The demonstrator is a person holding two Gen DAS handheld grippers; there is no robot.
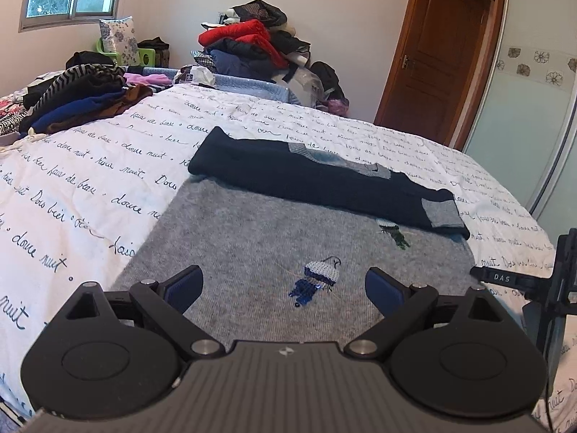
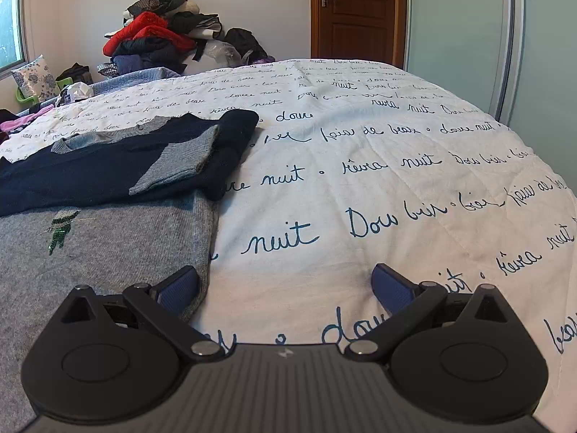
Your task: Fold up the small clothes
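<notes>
Knitwear is laid flat in the middle of the left wrist view: a grey sweater point(image 1: 252, 238) with its navy sleeves point(image 1: 324, 184) already folded across the top, so the body can be doubled next. The left gripper point(image 1: 284, 285) is held over the lower hem with jaws apart, gripping nothing. The right gripper point(image 2: 285, 285) is also spread, astride the sweater's side edge, probably to pinch it. The lettered bedspread point(image 2: 360, 166) lies beneath; unsorted clothes point(image 1: 252, 43) are piled upper centre.
</notes>
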